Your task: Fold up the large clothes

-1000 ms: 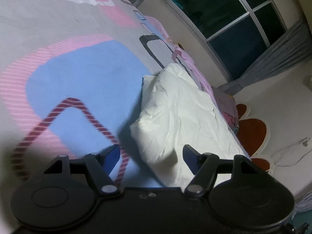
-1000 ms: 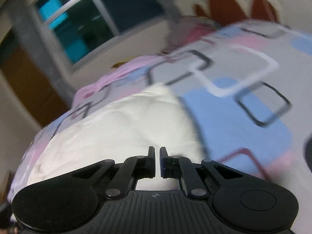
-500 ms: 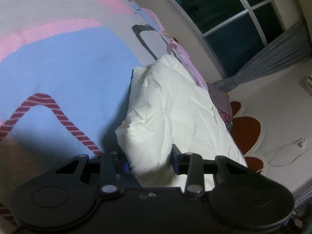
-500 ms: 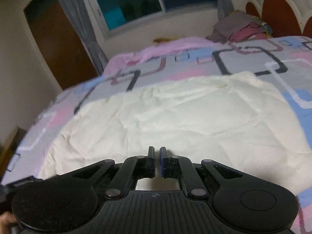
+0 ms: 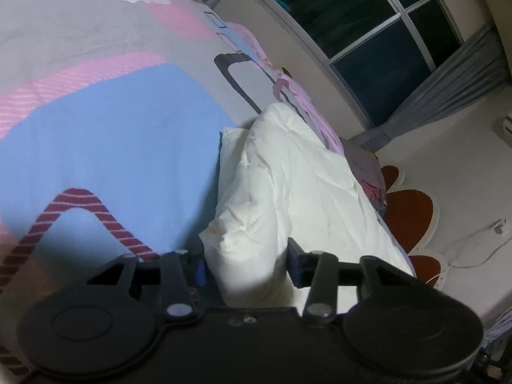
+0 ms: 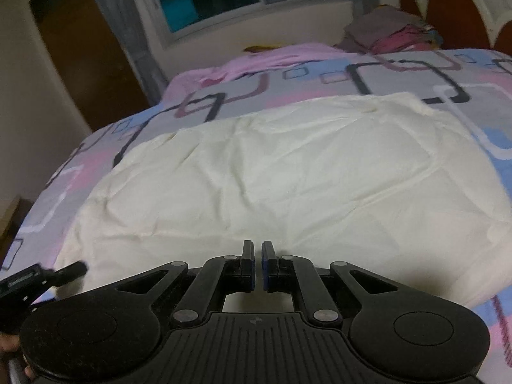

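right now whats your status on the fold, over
Left gripper has just closed on a corner of the white padded garment. Right gripper shut, empty, fingers over the garment's near edge. Garment lies on the patterned bed cover. Nothing in the way.

Patterned bed, white padded garment on it

The bed has a cover with pink, blue and grey shapes and dark square outlines. Behind it is a big window, dark outside, with a grey curtain beside it. A pile of folded clothes sits at the far corner of the bed. The headboard has round brown parts with white edges. A brown door stands near the window. A white cord runs along the wall.
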